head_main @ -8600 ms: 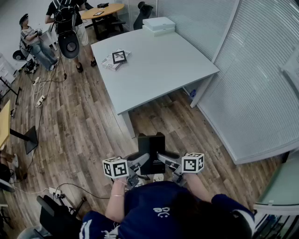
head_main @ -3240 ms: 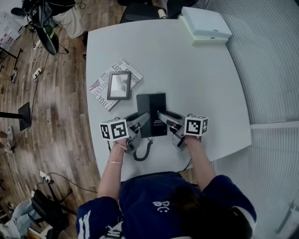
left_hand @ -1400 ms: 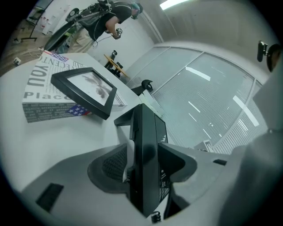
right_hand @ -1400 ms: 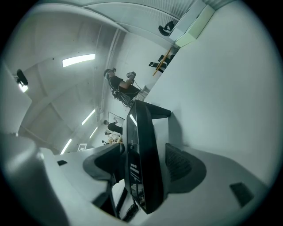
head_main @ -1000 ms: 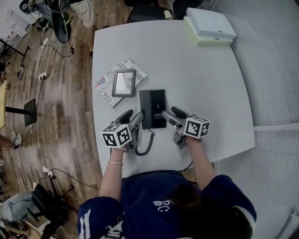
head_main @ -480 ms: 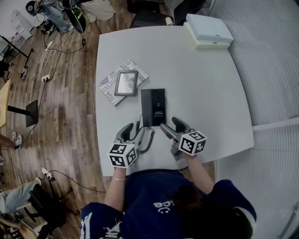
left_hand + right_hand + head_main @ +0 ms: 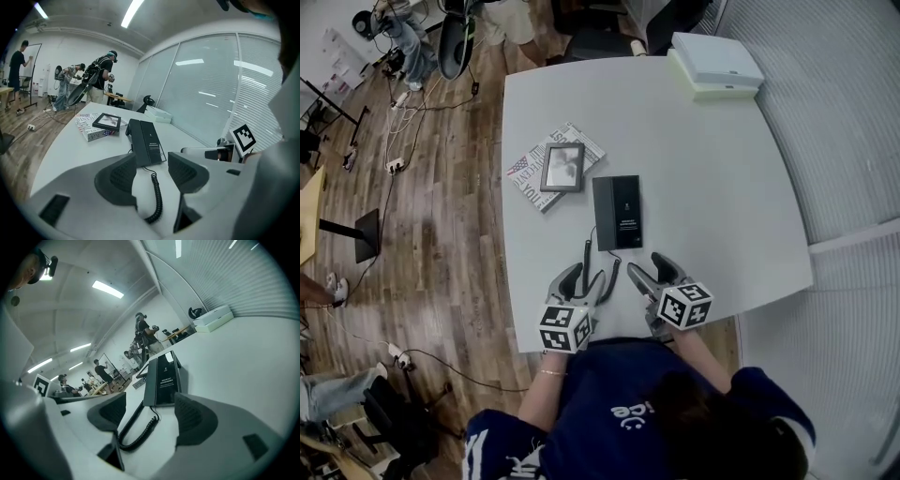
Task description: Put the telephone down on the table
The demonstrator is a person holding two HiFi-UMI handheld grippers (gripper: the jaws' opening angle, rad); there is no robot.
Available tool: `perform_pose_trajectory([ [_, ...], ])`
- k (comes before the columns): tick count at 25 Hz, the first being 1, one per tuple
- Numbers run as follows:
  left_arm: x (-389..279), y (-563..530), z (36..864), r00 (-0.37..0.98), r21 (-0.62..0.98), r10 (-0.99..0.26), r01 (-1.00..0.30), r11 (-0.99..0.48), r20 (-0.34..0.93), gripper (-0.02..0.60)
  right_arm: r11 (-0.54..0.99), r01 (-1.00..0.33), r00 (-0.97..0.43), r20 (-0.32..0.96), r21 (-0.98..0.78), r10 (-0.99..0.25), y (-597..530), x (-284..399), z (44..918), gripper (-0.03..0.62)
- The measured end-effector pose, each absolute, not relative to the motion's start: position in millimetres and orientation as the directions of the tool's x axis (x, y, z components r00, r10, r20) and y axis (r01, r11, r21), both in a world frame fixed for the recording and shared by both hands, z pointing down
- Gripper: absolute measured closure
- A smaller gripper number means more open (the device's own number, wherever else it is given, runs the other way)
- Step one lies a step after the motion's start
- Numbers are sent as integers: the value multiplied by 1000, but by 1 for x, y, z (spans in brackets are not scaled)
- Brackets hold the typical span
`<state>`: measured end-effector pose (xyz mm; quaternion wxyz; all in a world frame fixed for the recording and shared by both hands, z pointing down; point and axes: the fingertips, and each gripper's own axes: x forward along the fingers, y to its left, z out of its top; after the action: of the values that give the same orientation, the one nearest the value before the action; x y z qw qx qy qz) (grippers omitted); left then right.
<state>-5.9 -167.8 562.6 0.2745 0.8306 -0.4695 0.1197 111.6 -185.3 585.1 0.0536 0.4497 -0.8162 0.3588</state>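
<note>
The black telephone [image 7: 618, 212] lies flat on the white table [image 7: 703, 159], its coiled cord [image 7: 602, 275] trailing toward the near edge. It shows ahead of the jaws in the left gripper view [image 7: 144, 140] and the right gripper view [image 7: 162, 377]. My left gripper [image 7: 582, 281] is open near the front edge, with the cord [image 7: 155, 197] running between its jaws. Just right of the cord, my right gripper [image 7: 652, 272] is open and holds nothing. Both grippers are apart from the telephone.
A framed picture [image 7: 563, 167] rests on a folded newspaper [image 7: 528, 176] left of the telephone. A white box [image 7: 715, 63] sits at the table's far right corner. Wooden floor with cables [image 7: 394, 169] lies to the left, where people stand at the back.
Both grippers let go of the telephone, which now rests on the table, and drew back toward the near edge. The jaws have opened.
</note>
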Motion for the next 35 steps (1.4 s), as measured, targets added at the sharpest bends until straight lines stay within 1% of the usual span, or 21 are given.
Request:
perform_pose_trajectory([
  [2, -7, -163, 562, 544, 355, -709, -837, -417, 448, 370, 330, -797, -567, 438, -506, -698, -179, 111, 587, 269],
  [4, -8, -161, 561, 543, 338, -707, -838, -428, 453, 378, 327, -810, -552, 443, -488, -707, -177, 111, 584, 319],
  [5, -8, -160, 560, 538, 325, -709, -842, -430, 455, 395, 330, -812, -549, 439, -481, -711, -177, 111, 580, 353],
  [7, -9, -159, 556, 522, 297, -722, -853, -430, 454, 467, 344, -816, -548, 431, -465, -717, -177, 112, 572, 394],
  [8, -8, -158, 553, 519, 289, -727, -855, -431, 449, 492, 346, -820, -544, 431, -456, -720, -177, 112, 570, 422],
  [9, -7, -157, 551, 520, 287, -730, -854, -434, 443, 519, 345, -824, -539, 432, -450, -723, -177, 112, 569, 468],
  [11, -4, -155, 548, 528, 292, -730, -849, -440, 434, 549, 339, -830, -529, 436, -443, -728, -175, 113, 569, 527],
  [13, -2, -154, 547, 533, 299, -730, -846, -442, 428, 577, 347, -831, -531, 436, -434, -727, -174, 112, 569, 570],
  [14, -2, -154, 546, 534, 305, -731, -845, -440, 425, 577, 358, -830, -536, 435, -427, -724, -173, 111, 569, 583],
  [19, -4, -149, 546, 532, 316, -735, -845, -431, 420, 577, 404, -836, -541, 432, -372, -722, -169, 105, 566, 585],
  [27, -6, -146, 549, 514, 271, -737, -858, -437, 439, 577, 403, -855, -516, 443, -328, -733, -165, 102, 565, 585],
  [35, -1, -143, 544, 537, 263, -726, -844, -468, 431, 577, 385, -871, -488, 445, -305, -751, -160, 105, 561, 585],
])
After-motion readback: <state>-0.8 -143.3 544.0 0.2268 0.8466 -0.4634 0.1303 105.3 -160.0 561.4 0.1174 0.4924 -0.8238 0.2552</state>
